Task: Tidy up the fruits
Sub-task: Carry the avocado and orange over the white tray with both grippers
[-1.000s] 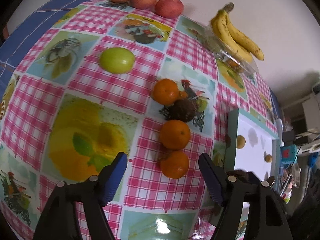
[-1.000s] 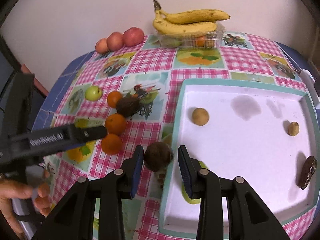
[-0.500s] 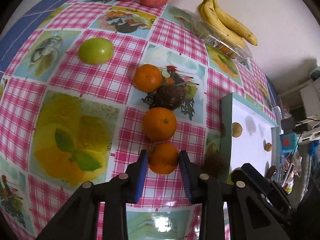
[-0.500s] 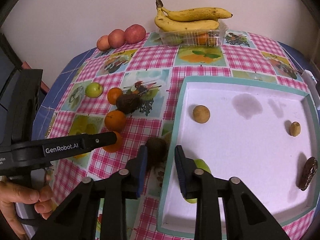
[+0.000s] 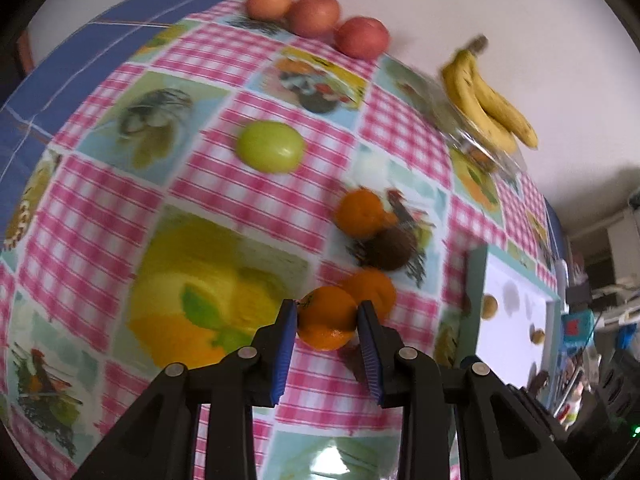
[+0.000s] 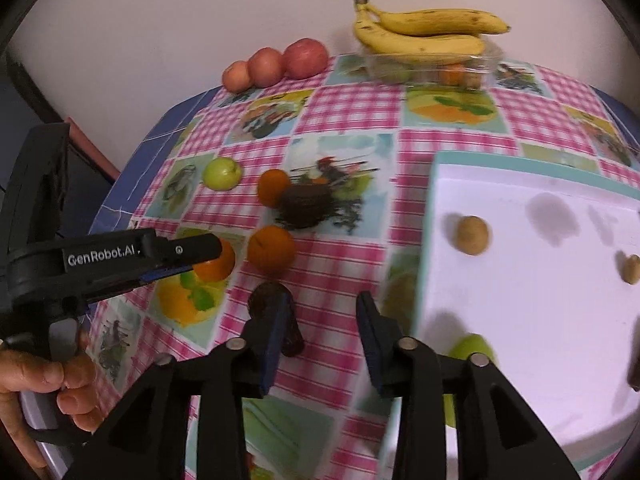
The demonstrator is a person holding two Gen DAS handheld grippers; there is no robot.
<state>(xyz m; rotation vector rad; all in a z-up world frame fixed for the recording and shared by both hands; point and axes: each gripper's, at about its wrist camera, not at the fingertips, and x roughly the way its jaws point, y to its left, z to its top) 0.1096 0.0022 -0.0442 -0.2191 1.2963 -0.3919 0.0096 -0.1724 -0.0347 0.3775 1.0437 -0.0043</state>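
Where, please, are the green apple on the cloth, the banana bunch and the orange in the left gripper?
green apple point(image 5: 270, 146), left wrist view, middle of its skin.
banana bunch point(image 6: 424, 34), right wrist view, middle of the bunch.
orange point(image 5: 327, 316), left wrist view, its front face.

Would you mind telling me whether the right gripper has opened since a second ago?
Yes. The right gripper was closed around the dark fruit beside the tray; now its jaws are spread, the fruit just outside its left finger.

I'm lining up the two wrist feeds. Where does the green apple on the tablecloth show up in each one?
Left wrist view: the green apple lies upper centre, on the checked cloth, far beyond the left claw, which is shut on an orange.
Right wrist view: the same apple lies left of centre, above the other claw's arm.
Shared landmark: the three red apples by the wall.
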